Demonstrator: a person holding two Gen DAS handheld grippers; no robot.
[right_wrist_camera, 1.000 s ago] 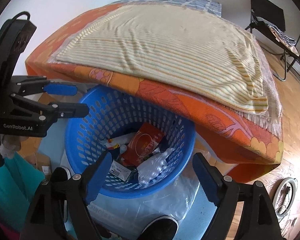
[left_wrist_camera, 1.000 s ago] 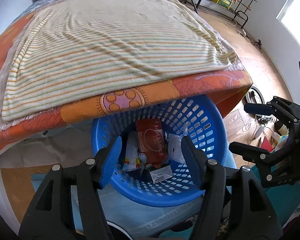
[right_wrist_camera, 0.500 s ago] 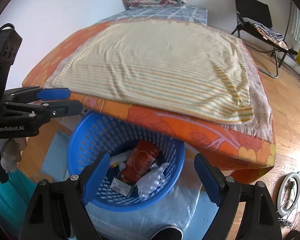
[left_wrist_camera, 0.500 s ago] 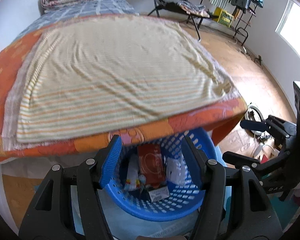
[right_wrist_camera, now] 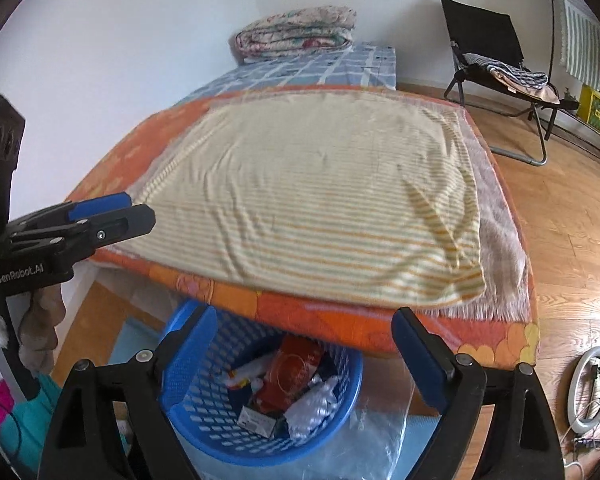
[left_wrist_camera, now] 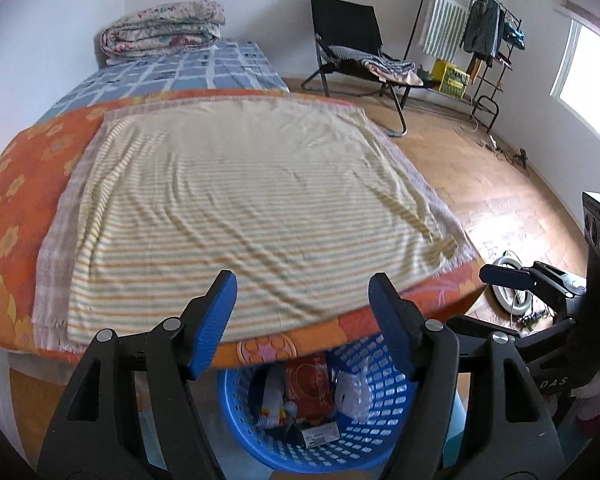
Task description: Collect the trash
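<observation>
A blue plastic basket [left_wrist_camera: 380, 436] stands on the floor at the foot of the bed, also in the right wrist view [right_wrist_camera: 220, 436]. It holds trash: a red packet [left_wrist_camera: 310, 384] [right_wrist_camera: 296, 364], white wrappers [left_wrist_camera: 352, 390] and a small box [right_wrist_camera: 258, 420]. My left gripper [left_wrist_camera: 302, 312] is open and empty, raised above the basket over the bed's edge. My right gripper [right_wrist_camera: 304, 344] is open and empty, also above the basket. Each gripper shows in the other's view: the right gripper [left_wrist_camera: 512, 280], the left gripper [right_wrist_camera: 112, 212].
The bed carries a striped cream blanket [left_wrist_camera: 236, 208] over an orange flowered cover [left_wrist_camera: 12, 200], with a folded quilt [left_wrist_camera: 164, 32] at the head. A black folding chair [left_wrist_camera: 352, 44], a clothes rack [left_wrist_camera: 480, 28] and a ring light [right_wrist_camera: 592, 388] stand on the wooden floor.
Both grippers have risen and tilted up from the basket. The basket has dropped low in both views and the whole bed and room have come into sight. Both stay open.
</observation>
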